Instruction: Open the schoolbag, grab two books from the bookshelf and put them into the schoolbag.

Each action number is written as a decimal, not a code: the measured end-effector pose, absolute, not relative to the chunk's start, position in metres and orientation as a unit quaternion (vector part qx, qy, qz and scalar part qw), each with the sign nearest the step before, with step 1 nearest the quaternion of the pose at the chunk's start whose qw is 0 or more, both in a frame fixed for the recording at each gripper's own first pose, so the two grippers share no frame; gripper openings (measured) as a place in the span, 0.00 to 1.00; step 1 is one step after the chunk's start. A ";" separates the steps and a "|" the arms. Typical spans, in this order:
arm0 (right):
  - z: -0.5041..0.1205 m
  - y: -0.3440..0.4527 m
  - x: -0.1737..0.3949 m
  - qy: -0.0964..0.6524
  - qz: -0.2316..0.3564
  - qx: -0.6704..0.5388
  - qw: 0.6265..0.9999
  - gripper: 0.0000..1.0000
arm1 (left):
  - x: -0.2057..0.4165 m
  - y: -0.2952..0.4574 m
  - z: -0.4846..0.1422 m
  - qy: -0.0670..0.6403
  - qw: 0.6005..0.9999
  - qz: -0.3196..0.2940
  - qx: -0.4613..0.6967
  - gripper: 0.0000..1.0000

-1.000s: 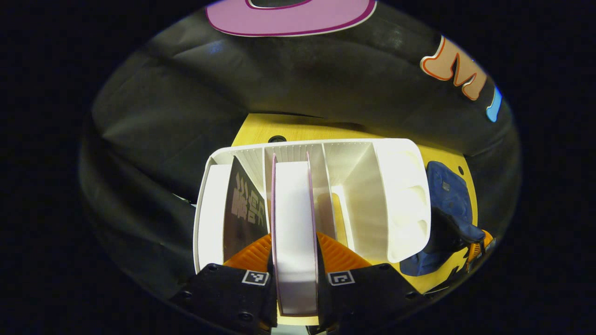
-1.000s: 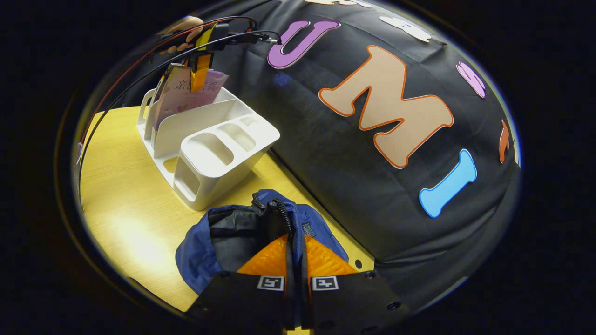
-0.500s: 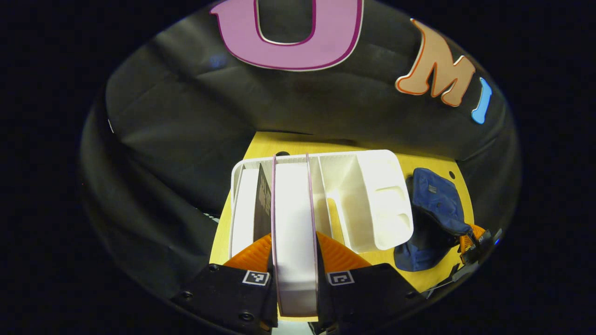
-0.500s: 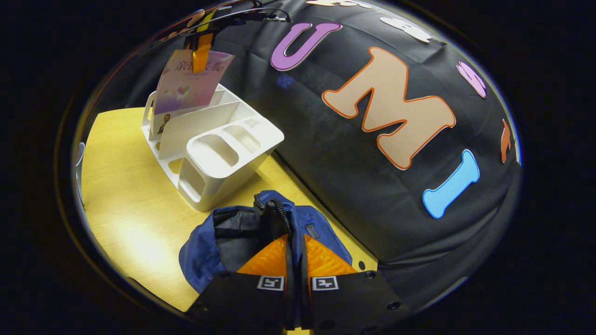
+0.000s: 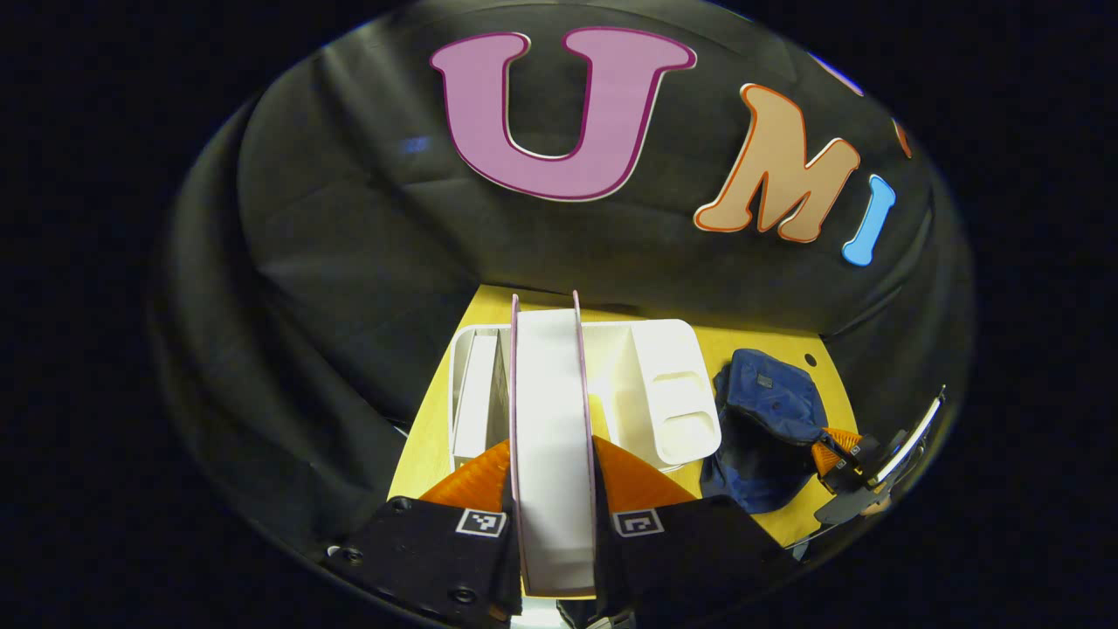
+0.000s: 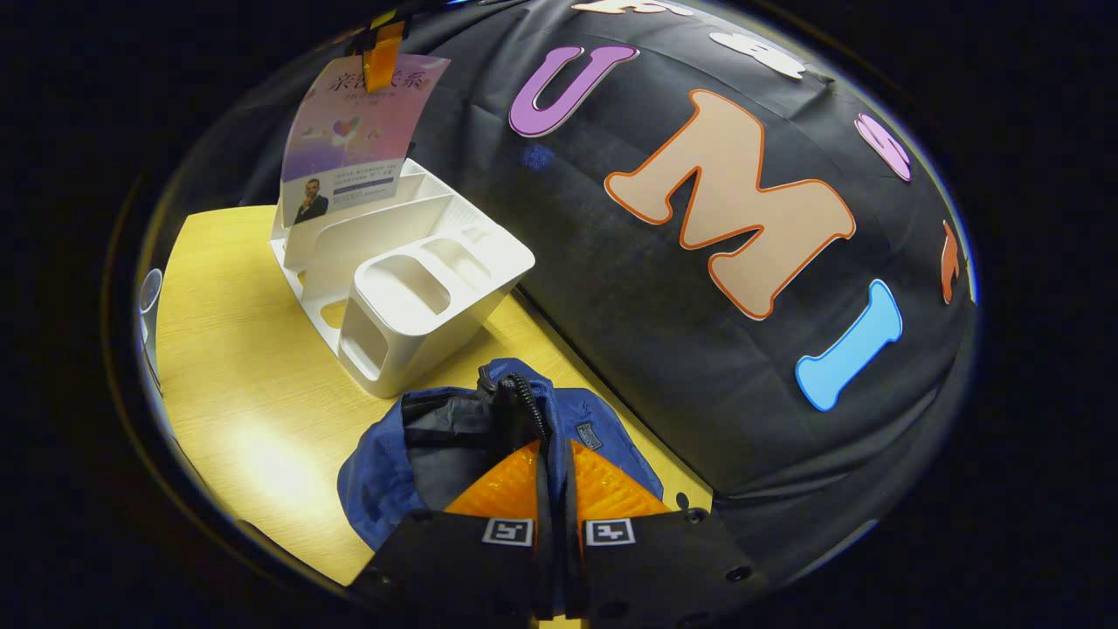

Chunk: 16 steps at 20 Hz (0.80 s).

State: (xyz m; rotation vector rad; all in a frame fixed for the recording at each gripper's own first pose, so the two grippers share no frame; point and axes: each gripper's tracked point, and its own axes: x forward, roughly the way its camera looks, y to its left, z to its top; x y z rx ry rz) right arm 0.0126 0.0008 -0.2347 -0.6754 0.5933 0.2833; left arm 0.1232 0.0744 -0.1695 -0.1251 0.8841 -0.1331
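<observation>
The left gripper has its fingers pinching a book by its edges, held upright above the white bookshelf. The right gripper has its fingers pressed together on the rim of the blue schoolbag, holding its mouth open. The bag lies on the table just beside the bookshelf, near the wall.
</observation>
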 end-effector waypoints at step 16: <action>-0.229 0.005 0.016 0.288 0.154 -0.317 0.891 0.07 | 0.062 -0.045 -0.161 0.398 0.858 -0.168 -0.279 0.30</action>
